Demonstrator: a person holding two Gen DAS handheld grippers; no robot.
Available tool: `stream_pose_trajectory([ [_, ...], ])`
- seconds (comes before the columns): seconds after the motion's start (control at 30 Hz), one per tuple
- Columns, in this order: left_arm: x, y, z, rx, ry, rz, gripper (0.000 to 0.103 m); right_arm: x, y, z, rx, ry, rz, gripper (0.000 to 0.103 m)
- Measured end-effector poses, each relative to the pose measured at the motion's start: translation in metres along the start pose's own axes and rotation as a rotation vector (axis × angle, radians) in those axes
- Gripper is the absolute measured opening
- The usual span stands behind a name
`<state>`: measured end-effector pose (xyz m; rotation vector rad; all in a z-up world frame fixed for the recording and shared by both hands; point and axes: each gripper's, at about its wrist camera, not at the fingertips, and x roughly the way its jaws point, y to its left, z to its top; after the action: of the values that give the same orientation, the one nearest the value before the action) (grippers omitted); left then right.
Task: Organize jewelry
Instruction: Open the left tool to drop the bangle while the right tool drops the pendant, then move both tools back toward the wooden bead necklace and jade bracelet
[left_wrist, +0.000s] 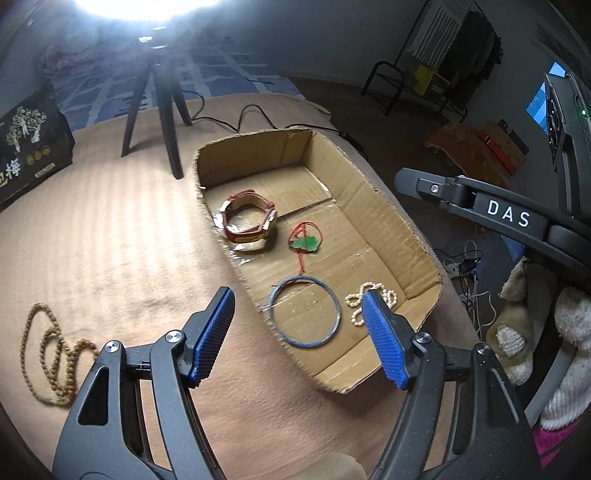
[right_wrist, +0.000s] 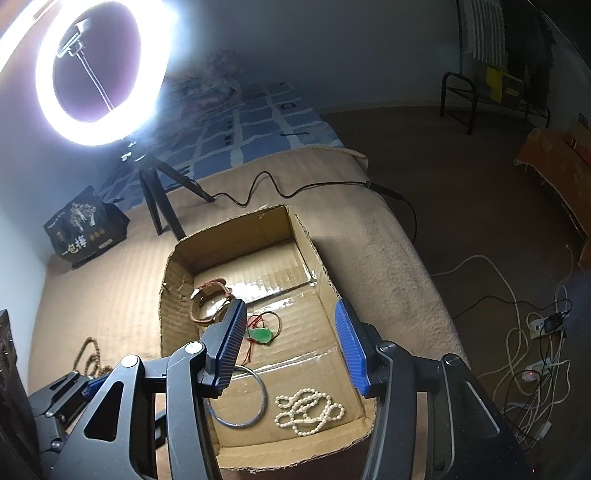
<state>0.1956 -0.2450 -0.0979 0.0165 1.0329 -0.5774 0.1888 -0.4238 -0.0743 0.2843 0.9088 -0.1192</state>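
A: What is lying outside the box (left_wrist: 369, 192) now?

B: Only the brown beads (left_wrist: 48, 347), sitting on the blanket (left_wrist: 110, 240), well left of the box. The watch (left_wrist: 249, 225), pendant (left_wrist: 304, 243), bangle (left_wrist: 304, 312) and pearls (right_wrist: 308, 408) are all lying inside.

A: Which claw is sitting nearer the beads?

B: I judge the left claw (left_wrist: 297, 332). The beads are lying to its lower left, just beside its left finger's arm, their loops running toward and away from the camera. The right claw (right_wrist: 291, 345) is hovering over the box, with the beads showing only far left past its finger.

A: Is either one gripping anything?

B: No. Both are standing wide apart and holding nothing. So the left one would need to be swinging left and down.
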Motion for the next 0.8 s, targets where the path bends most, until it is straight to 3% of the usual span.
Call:
stream_pose_trajectory([
  [0.4,-0.054,0.065,-0.015,0.020,-0.030,0.086,0.073,-0.019,0.028,-0.013,-0.056,-0.024,0.012,0.064],
  [0.8,-0.083,0.170,-0.047,-0.134,0.002,0.136,0.073,-0.027,0.097,-0.045,-0.214,0.019,0.094,0.071],
])
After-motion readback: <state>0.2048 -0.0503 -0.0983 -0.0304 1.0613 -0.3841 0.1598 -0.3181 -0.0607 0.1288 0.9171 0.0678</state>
